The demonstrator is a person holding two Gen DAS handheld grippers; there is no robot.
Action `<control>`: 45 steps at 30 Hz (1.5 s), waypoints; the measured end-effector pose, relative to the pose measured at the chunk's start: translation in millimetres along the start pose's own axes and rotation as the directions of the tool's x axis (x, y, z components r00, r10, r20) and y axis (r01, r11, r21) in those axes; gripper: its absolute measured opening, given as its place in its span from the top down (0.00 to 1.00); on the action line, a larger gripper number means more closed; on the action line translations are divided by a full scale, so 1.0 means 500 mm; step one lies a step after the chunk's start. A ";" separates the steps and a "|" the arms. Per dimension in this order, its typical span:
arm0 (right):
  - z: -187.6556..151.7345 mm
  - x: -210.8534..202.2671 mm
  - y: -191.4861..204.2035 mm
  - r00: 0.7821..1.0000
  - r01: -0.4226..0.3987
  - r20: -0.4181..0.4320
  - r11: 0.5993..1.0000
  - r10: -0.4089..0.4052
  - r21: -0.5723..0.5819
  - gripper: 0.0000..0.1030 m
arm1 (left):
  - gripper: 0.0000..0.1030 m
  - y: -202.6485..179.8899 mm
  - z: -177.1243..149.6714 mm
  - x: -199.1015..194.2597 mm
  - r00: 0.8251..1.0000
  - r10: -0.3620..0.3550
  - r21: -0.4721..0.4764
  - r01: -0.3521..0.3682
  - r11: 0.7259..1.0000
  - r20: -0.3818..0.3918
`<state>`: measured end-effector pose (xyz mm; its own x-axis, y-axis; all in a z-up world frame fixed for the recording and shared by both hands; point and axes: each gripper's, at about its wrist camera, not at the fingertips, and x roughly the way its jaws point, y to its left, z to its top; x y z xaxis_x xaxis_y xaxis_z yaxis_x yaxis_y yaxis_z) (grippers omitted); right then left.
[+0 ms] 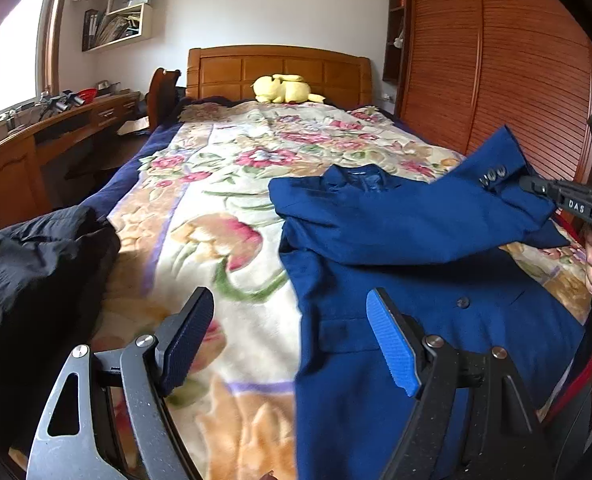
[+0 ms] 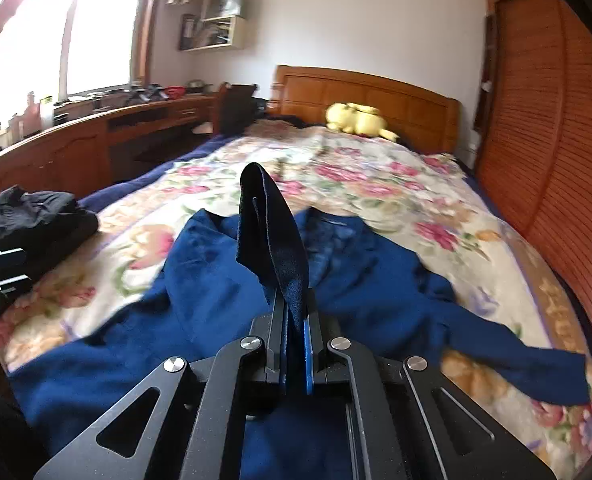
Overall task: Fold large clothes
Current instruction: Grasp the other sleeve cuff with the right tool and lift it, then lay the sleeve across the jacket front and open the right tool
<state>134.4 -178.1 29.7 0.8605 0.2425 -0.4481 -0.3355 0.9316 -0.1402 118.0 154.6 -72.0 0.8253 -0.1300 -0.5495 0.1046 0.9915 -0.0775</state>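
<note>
A blue suit jacket (image 1: pixel 396 280) lies front up on the floral bedspread (image 1: pixel 223 208), collar toward the headboard. My left gripper (image 1: pixel 291 340) is open and empty, hovering over the jacket's left edge. My right gripper (image 1: pixel 544 192) is shut on the cuff of the jacket's sleeve (image 1: pixel 476 200) and holds it up over the chest. In the right wrist view the right gripper (image 2: pixel 296 312) pinches a dark fold of the sleeve (image 2: pixel 271 240), with the jacket (image 2: pixel 223 288) spread below.
A pile of black clothes (image 1: pixel 35 264) sits at the bed's left edge. A yellow plush toy (image 1: pixel 283 88) lies by the wooden headboard (image 1: pixel 279 68). A wooden desk (image 1: pixel 47 132) runs along the left, a slatted wardrobe (image 1: pixel 496 72) on the right.
</note>
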 end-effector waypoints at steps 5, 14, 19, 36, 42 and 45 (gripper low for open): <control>-0.039 0.001 -0.031 0.997 0.059 -0.051 0.998 -0.058 0.030 0.95 | 0.23 -0.035 0.009 0.016 1.000 -0.020 0.023 0.020 1.000 -0.006; -0.100 -0.007 -0.046 0.992 0.031 -0.123 0.985 -0.010 0.168 0.95 | 0.23 -0.088 0.014 0.048 0.999 -0.039 0.067 0.041 0.997 -0.038; -0.172 0.024 -0.032 0.976 0.025 -0.219 0.988 0.010 0.153 0.94 | 0.23 -0.110 0.026 0.063 0.997 -0.060 0.057 0.062 0.996 -0.041; -0.193 0.040 -0.089 0.965 0.009 -0.261 0.995 0.018 0.104 0.62 | 0.23 -0.279 0.058 0.150 0.987 -0.140 0.099 0.147 0.984 -0.080; -0.252 0.143 -0.110 0.923 -0.010 -0.381 0.994 0.050 0.106 0.62 | 0.23 -0.329 0.062 0.167 0.984 -0.155 0.118 0.164 0.979 -0.089; -0.257 0.150 -0.121 0.923 -0.026 -0.378 0.992 0.071 0.123 0.62 | 0.23 -0.349 0.060 0.172 0.983 -0.160 0.133 0.171 0.976 -0.091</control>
<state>170.2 -251.0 -108.8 0.6254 0.1878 -0.7574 -0.3085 0.9510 -0.0190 187.3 -29.2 -80.9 0.7439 -0.2869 -0.6036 0.3170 0.9466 -0.0593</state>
